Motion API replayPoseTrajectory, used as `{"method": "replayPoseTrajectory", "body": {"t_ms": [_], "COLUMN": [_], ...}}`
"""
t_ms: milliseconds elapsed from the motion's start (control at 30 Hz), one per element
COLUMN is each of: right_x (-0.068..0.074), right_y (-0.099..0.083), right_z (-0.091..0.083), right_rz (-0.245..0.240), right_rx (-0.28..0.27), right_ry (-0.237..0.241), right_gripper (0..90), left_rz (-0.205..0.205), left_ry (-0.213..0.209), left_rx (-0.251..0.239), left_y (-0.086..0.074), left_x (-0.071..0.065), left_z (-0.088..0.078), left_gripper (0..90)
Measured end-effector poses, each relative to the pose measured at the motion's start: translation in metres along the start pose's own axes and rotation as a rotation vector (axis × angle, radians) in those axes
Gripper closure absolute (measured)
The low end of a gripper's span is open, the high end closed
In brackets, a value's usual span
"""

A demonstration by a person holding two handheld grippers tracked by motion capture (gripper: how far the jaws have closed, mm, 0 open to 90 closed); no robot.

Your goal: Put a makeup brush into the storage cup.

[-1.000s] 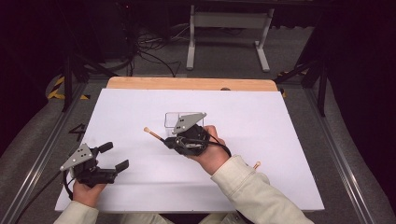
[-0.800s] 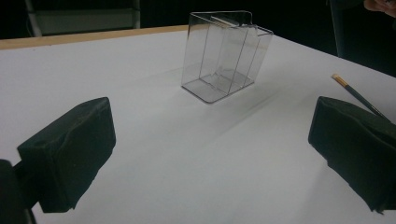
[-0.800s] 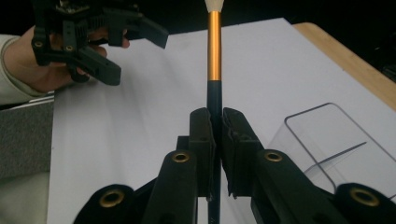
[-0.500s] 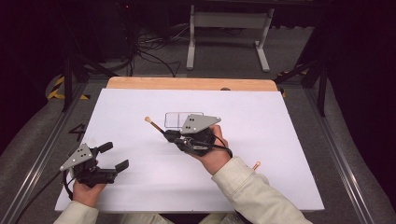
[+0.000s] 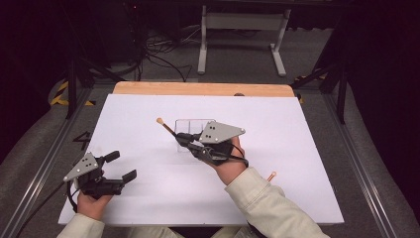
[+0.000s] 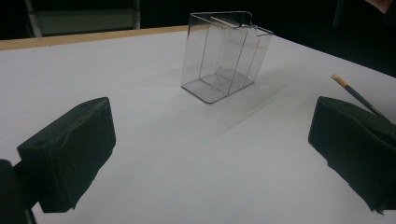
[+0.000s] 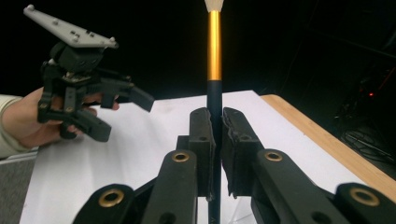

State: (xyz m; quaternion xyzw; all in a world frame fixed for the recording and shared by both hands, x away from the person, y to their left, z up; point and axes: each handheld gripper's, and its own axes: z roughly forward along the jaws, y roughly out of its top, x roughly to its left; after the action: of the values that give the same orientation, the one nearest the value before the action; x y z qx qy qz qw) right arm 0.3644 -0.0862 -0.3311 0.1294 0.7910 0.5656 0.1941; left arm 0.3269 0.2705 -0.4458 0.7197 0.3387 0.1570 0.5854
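Left tongs point(image 5: 119, 166) rest wide apart and empty at the near-left of the white bench point(image 5: 307, 148), while right tongs point(image 5: 182, 139), at bench centre just in front of the clear divided box point(image 6: 224, 56), are clamped on a brush point(image 7: 214, 70) with tip angled up-left.

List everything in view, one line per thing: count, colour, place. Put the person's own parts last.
Clear organiser box: one, transparent with dividers, mid-table on the white sheet.
Held brush: one, dark handle, gold ferrule, pale tip, clamped in the right gripper beside the box.
Second brush: one, orange-tipped, lying on the sheet at the person's right.
White sheet: one, covers the table.
Wooden table edge: one, tan, far side.
Metal stand: one, grey, on the floor beyond.
Left gripper: one, black, jaws open, near-left corner.
Right gripper: one, black, shut on the brush.
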Motion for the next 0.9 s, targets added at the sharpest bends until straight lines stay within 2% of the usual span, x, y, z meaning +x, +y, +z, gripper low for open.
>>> {"method": "replayPoseTrajectory", "body": {"t_ms": [433,900], "right_x": [-0.018,-0.029], "right_y": [-0.008,-0.014], "right_z": [-0.007,-0.012], "right_rz": [0.088,0.129], "right_rx": [-0.108,-0.189], "right_ry": [-0.037,-0.083], "right_gripper": [83.1,83.2], "left_rz": [-0.004,-0.005], "left_ry": [-0.002,-0.004], "left_rx": [0.002,0.002], "left_y": [0.000,0.000], "left_x": [0.000,0.000], "left_z": [0.000,0.000], "left_gripper": [1.4,1.4]}}
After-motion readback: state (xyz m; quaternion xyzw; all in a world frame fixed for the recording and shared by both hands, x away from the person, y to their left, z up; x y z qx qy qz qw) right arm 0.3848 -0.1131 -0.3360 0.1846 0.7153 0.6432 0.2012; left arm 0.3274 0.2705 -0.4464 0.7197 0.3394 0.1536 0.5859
